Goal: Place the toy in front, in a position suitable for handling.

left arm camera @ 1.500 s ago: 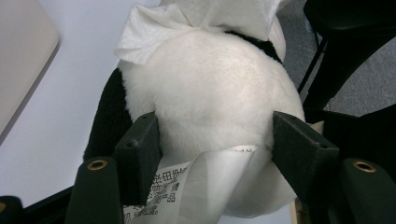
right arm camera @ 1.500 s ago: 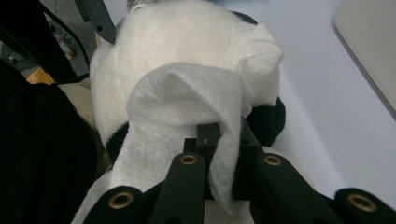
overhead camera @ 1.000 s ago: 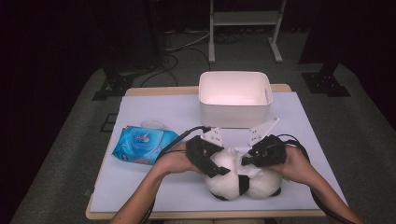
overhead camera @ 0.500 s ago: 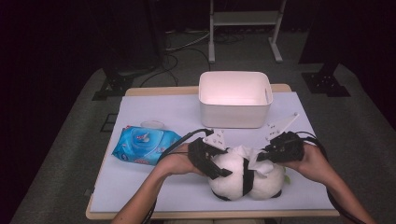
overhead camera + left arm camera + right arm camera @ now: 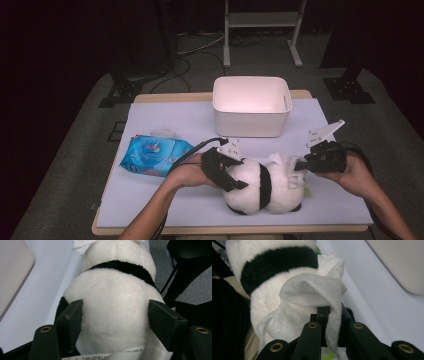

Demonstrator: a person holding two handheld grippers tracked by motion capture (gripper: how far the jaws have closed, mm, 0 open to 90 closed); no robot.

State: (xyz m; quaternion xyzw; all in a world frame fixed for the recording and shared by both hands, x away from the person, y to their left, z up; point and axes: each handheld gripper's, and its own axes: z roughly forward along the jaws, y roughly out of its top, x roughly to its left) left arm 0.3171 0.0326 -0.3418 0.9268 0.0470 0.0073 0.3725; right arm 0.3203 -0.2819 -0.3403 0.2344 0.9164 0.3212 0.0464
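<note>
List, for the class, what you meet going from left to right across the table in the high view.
Blue wipes pack → left gripper → toy panda → white wipe → right gripper.

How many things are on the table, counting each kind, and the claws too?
Panda toy: 1
White wipe: 1
Blue wipes pack: 1
White tub: 1
Claws, left claw and right claw: 2
Total: 6
</note>
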